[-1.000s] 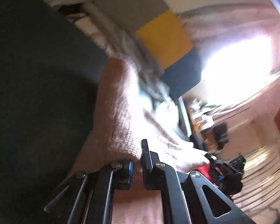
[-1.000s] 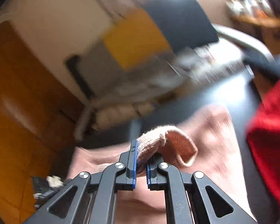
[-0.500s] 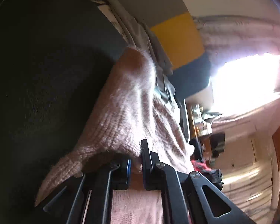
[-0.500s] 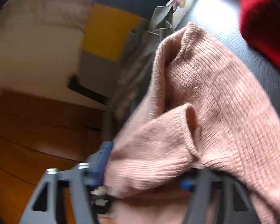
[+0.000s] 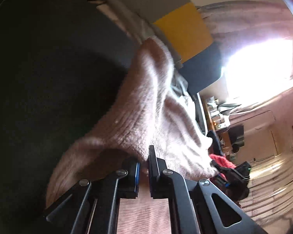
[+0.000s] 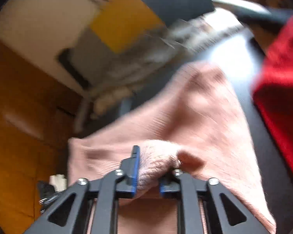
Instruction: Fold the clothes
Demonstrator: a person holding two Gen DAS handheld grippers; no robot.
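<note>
A pink knit sweater (image 5: 152,105) lies across a dark table (image 5: 48,78). My left gripper (image 5: 144,161) is shut on a fold of the sweater's edge, with the cloth stretching away from its jaws. In the right wrist view the same pink sweater (image 6: 195,117) spreads ahead over the dark table (image 6: 267,156). My right gripper (image 6: 152,165) has its jaws partly apart with a bunched roll of the sweater between them; the picture is blurred by motion.
A red garment (image 6: 283,81) lies on the table to the right of the sweater, also seen small in the left wrist view (image 5: 222,160). A grey, yellow and dark blue chair back (image 5: 185,31) and grey clothes (image 6: 166,44) stand behind the table.
The right gripper's jaws have moved apart around the sweater fold and it has swung back, level with the table. The left gripper stays shut on the sweater, which has spread a little more.
</note>
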